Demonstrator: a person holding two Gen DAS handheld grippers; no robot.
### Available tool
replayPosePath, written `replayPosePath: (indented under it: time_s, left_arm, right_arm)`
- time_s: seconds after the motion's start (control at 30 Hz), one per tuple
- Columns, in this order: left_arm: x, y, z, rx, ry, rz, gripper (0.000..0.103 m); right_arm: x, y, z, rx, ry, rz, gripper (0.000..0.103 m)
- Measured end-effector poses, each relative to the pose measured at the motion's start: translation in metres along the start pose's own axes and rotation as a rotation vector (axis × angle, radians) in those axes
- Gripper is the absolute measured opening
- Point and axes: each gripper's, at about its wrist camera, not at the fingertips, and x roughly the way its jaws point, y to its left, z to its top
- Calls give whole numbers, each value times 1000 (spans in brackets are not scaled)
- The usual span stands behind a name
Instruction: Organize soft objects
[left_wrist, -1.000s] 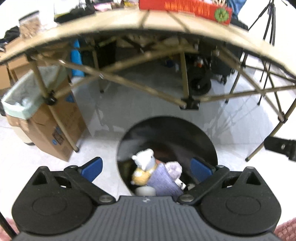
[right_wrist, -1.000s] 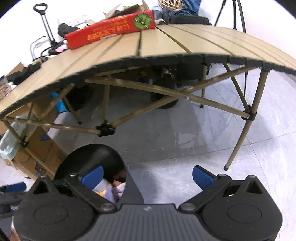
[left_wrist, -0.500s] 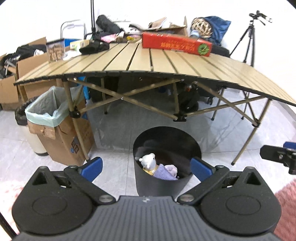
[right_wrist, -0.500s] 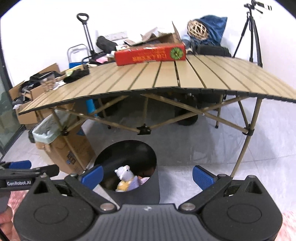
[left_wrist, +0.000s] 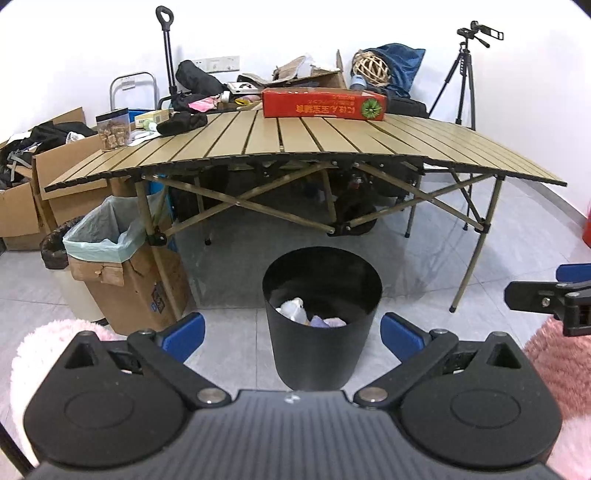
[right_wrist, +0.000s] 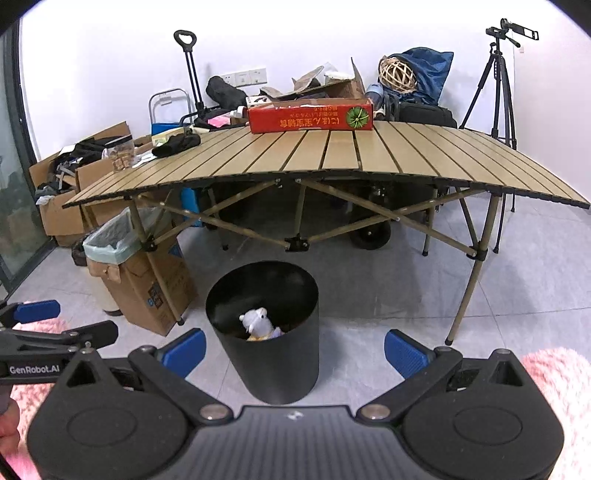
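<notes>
A black round bin (left_wrist: 320, 317) (right_wrist: 264, 332) stands on the tiled floor in front of a folding table. Inside it lie a white plush animal (right_wrist: 255, 322) (left_wrist: 293, 309) and a purple soft item (left_wrist: 327, 322). My left gripper (left_wrist: 291, 332) is open and empty, held back from the bin and above the floor. My right gripper (right_wrist: 294, 350) is open and empty too, with the bin slightly left of its middle. Each gripper shows at the edge of the other's view: the right one (left_wrist: 546, 297), the left one (right_wrist: 40, 332).
A slatted folding table (left_wrist: 332, 147) with a red box (left_wrist: 323, 104) stands behind the bin. A cardboard box with a green liner (left_wrist: 122, 266) sits at the left table leg. Pink fluffy rug (left_wrist: 554, 362) (right_wrist: 554, 380) lies at both lower corners. A tripod (right_wrist: 496, 110) stands far right.
Both grippers have pulled up and back from the bin. One second ago the left gripper was right over the bin's mouth; now the whole bin and table are in view.
</notes>
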Motion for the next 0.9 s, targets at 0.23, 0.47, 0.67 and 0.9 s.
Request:
replayPosePath:
  time_s: [0.23, 0.47, 0.67, 0.9]
  left_arm:
    - [-3, -2, -1, 11, -15, -9, 103]
    - [-6, -3, -2, 18, -24, -9, 103]
    - [-6, -3, -2, 21, -26, -10, 103]
    - [-6, -3, -2, 20, -26, -9, 103]
  right_arm:
    - [-5, 6, -6, -7, 8, 5, 103]
    - [-5, 6, -6, -4, 11, 3, 103]
    - [-4, 6, -5, -4, 10, 4, 103]
    - [-4, 5, -5, -4, 11, 4, 103]
